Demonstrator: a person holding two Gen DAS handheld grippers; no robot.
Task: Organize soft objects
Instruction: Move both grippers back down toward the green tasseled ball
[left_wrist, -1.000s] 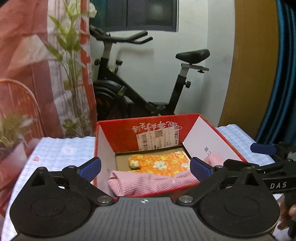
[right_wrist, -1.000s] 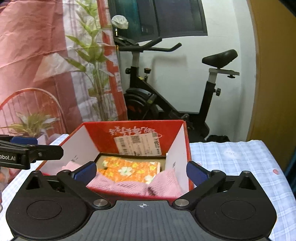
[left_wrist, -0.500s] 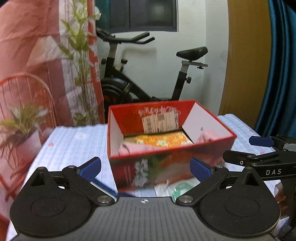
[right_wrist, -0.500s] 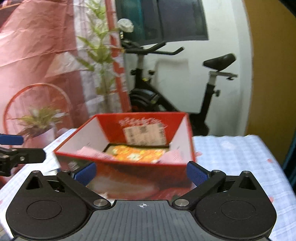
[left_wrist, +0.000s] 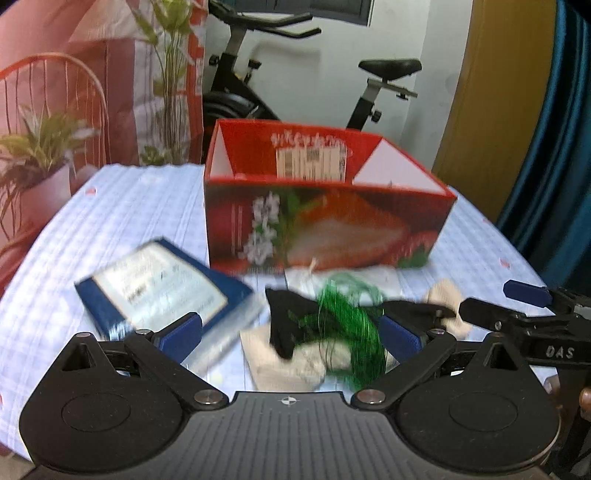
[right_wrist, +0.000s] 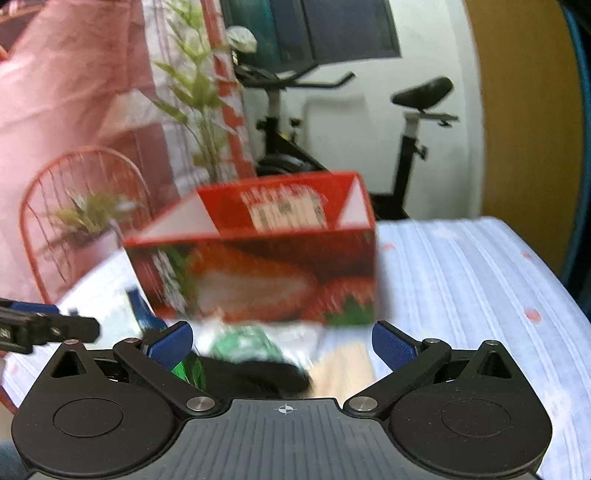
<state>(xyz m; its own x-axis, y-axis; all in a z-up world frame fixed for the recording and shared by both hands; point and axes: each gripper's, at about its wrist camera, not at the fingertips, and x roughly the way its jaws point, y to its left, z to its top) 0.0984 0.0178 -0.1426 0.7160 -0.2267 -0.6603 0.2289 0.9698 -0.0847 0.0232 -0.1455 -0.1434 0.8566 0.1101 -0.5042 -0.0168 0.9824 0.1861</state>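
- my left hand-held gripper (left_wrist: 290, 334) is spread wide with nothing between its blue pads; my right hand-held gripper (right_wrist: 282, 341) is spread just the same and carries nothing
- the soft things left to sort lie in a loose heap on the desk (left_wrist: 129, 206) just in front of the red cardboard box (left_wrist: 321, 225); a black sock (left_wrist: 286, 321) is draped over a cream cloth pouch (left_wrist: 284, 363), with a tangle of shiny green string (left_wrist: 347, 325) across both; a second cream piece (left_wrist: 445, 295) lies to the right, beside my right hand-held gripper's fingers
- i judge this to be the reach for the next item; the box's inside is hidden from this low angle, so i cannot tell how full it is
- the next move calls for lowering one open hand-held gripper onto the sock and pinching a fold, lifting gently since the string may snag and drag along
- a flat blue packet with a glossy white label (left_wrist: 162, 284) lies left of the heap; it looks stiff, so probably not for the box
- the desk cover is a pale checked cloth; both views are blurred
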